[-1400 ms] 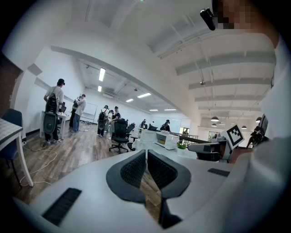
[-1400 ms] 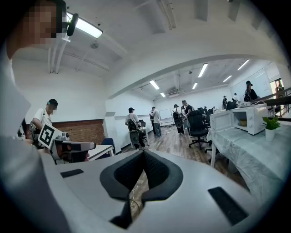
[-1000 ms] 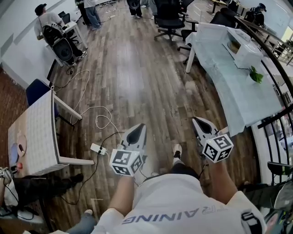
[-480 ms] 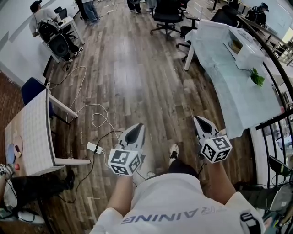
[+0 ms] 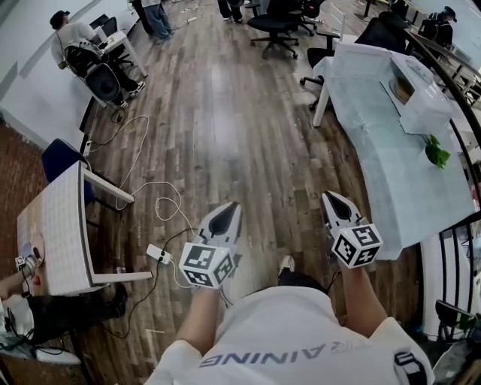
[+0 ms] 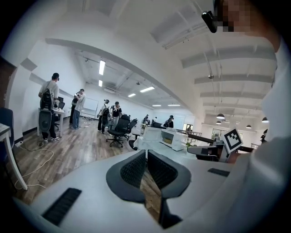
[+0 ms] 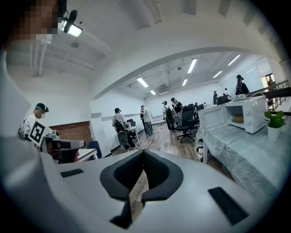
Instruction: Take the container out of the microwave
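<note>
Closed and empty, the left gripper (image 5: 228,209) and right gripper (image 5: 329,198) are held low: the microwave (image 5: 430,105) lies well apart, container (image 5: 403,89) perhaps glimpsed inside.

We record a wood-plank floor (image 5: 225,120) running the length of the room. On the right stands a long table (image 5: 391,188) under a pale cloth, with a small potted plant (image 5: 436,153) on it near its right edge. A black railing (image 5: 442,259) borders that table's right side. Black office chairs (image 5: 272,22) are grouped near the table's far end. On the left we note a white table (image 5: 64,225), a blue chair (image 5: 58,156) just beyond it, and a white cable (image 5: 161,201) looping across the floor to a power strip (image 5: 158,254). A person in a dark cap (image 5: 71,34) is at a desk in the far-left corner. Strip lights (image 6: 101,67) are lit on the ceiling.
</note>
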Action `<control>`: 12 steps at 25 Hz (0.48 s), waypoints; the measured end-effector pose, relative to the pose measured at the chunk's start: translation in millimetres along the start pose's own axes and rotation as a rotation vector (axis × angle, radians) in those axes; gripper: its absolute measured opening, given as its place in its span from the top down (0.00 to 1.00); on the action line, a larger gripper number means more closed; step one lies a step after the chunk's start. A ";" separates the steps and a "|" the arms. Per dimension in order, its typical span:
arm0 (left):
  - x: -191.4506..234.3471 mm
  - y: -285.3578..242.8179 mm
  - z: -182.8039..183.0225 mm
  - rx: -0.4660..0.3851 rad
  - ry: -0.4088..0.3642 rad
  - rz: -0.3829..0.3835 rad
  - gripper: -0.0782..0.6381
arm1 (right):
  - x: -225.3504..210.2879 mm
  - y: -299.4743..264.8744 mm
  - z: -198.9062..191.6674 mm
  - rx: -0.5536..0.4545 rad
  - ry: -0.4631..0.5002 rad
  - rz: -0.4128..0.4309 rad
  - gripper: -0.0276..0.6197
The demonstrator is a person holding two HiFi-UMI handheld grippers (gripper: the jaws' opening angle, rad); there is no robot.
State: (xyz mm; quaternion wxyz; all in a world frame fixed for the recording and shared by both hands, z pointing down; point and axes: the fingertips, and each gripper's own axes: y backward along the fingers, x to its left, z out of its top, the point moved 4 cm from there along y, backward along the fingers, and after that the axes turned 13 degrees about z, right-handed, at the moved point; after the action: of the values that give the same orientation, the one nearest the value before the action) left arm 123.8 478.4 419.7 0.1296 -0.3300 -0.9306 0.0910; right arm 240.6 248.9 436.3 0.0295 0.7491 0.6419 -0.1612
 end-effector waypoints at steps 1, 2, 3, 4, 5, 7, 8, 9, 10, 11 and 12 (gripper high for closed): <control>-5.6 -14.1 4.0 0.004 -0.004 0.002 0.83 | -14.2 -3.7 4.4 0.002 -0.005 0.005 0.92; -11.1 -27.9 6.8 0.009 -0.008 0.004 0.83 | -27.9 -7.3 8.3 0.006 -0.008 0.011 0.92; -16.7 -41.3 8.9 0.014 -0.012 0.006 0.83 | -41.4 -10.7 12.0 0.010 -0.009 0.017 0.92; -22.3 -54.5 10.5 0.018 -0.016 0.008 0.83 | -55.1 -14.0 15.6 0.012 -0.008 0.021 0.92; -28.1 -67.5 12.2 0.020 -0.018 0.009 0.83 | -69.1 -16.8 19.4 0.014 -0.004 0.023 0.92; -40.1 -92.4 15.5 0.021 -0.020 0.011 0.83 | -97.3 -20.0 27.2 0.014 0.004 0.021 0.92; -45.8 -104.2 16.9 0.024 -0.021 0.011 0.83 | -111.1 -20.4 30.6 0.012 0.004 0.017 0.92; -51.0 -115.5 18.0 0.029 -0.022 0.009 0.83 | -124.0 -20.3 33.6 0.010 0.000 0.011 0.92; -55.4 -125.8 19.2 0.035 -0.023 0.005 0.83 | -135.3 -19.9 36.0 0.006 -0.007 0.005 0.92; -58.8 -134.9 20.6 0.041 -0.025 -0.001 0.83 | -144.6 -19.6 37.9 0.003 -0.014 -0.001 0.92; -61.2 -142.8 22.5 0.046 -0.027 -0.008 0.83 | -152.0 -19.5 39.3 0.000 -0.019 -0.008 0.92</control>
State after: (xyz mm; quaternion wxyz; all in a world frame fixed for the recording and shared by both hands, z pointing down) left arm 78.5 328.1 423.6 0.1247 -0.3218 -0.9313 0.1162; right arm 194.7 97.8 444.7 0.0351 0.7448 0.6447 -0.1683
